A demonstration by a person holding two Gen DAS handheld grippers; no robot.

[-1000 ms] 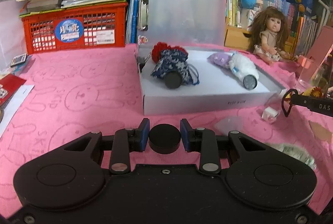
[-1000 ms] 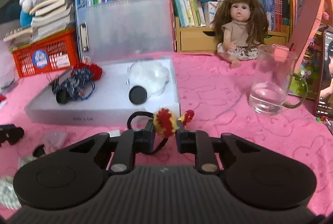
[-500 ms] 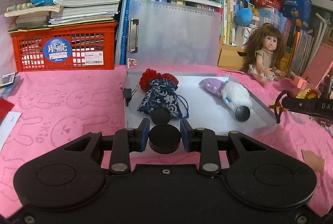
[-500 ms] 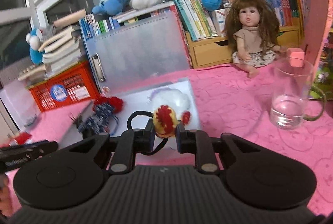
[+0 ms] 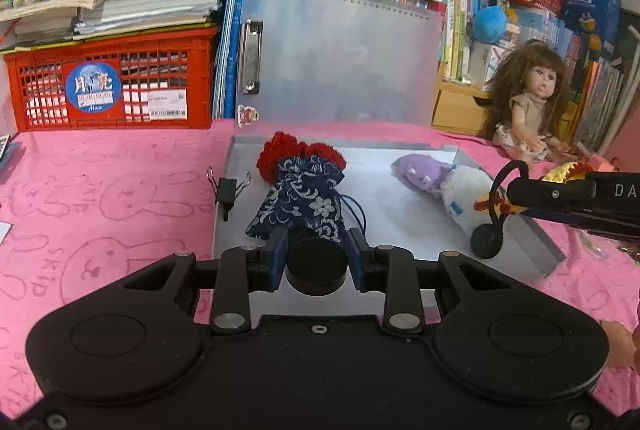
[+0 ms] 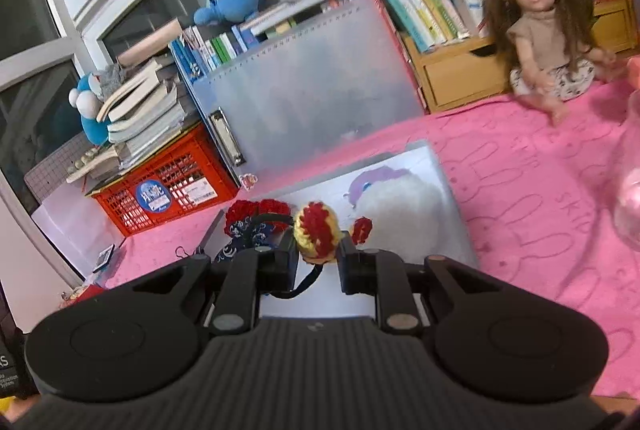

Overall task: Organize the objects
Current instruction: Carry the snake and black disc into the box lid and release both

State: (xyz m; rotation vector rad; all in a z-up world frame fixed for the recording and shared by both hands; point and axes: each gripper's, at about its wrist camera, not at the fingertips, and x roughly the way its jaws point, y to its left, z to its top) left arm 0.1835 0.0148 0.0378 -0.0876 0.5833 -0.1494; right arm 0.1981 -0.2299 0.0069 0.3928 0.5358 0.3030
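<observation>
Black round puck (image 5: 316, 266) clenched in left claw (image 5: 316, 258), over near edge of flat grey tray (image 5: 400, 206); open floor lies just ahead. Right claw (image 6: 318, 254) grips red-yellow crocheted ball (image 6: 316, 232), farther right.

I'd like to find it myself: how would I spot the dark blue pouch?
Find the grey open box on the pink cloth. The pouch lies at its left end, before a red crocheted piece. It alone is navy with white flowers.
</observation>
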